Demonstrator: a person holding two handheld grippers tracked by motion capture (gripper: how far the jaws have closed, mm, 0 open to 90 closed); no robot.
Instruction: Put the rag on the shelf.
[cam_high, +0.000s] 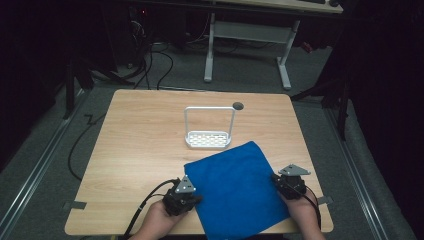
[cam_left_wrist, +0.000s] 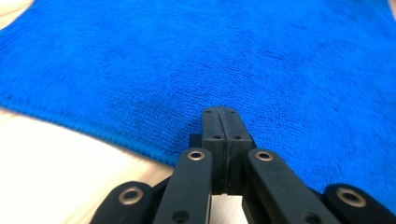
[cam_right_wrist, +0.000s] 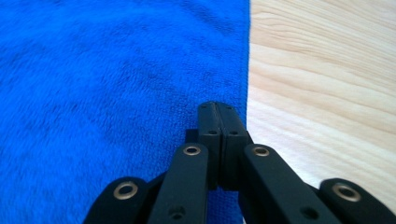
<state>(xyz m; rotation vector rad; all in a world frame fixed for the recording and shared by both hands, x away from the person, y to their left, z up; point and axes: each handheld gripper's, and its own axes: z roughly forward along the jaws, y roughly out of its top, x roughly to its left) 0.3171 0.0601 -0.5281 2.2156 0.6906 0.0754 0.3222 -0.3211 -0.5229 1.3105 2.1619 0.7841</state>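
Left gripper (cam_high: 196, 199) sitting at the left edge of the cloth (cam_high: 235, 190), jaws pressed together over the blue pile, nothing visibly pinched. Cloth lying flat across the table's (cam_high: 140, 150) near middle, just in front of a white rack (cam_high: 209, 128). Right gripper (cam_high: 275, 178) resting on the right edge, jaws together too.

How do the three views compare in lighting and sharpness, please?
High view: lit wooden table, dark surroundings, soft detail. Left gripper view: blue towel blurs toward the top, closed jaws sharp. Right gripper view: towel pile softly blurred, wood grain fairly clear.
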